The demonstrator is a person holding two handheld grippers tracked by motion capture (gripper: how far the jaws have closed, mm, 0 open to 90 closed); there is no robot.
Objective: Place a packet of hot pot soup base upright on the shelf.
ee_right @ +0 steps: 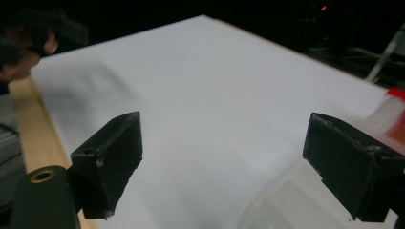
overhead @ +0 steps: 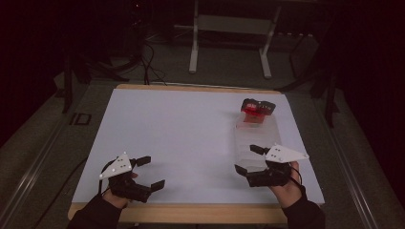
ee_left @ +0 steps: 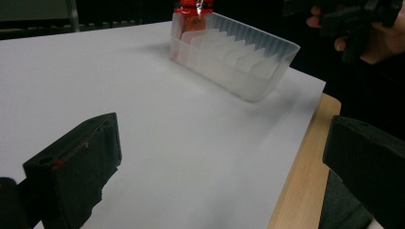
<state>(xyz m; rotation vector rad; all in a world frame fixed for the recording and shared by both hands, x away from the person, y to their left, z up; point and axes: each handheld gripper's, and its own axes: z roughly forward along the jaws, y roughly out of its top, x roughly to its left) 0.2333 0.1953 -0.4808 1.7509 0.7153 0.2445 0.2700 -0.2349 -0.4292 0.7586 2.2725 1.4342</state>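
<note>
Around the white table (overhead: 191,143), dark room, grey floor (overhead: 229,62).

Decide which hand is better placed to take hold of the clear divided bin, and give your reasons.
Right, probably. The right tool is open at the near end of the bin, one jaw over its corner in the right gripper view. The left tool, also open, sits across the white table, well away from it.

Left hand-held gripper (overhead: 149,172) held low, jaws wide apart; right hand-held gripper (overhead: 249,159) likewise spread.
</note>
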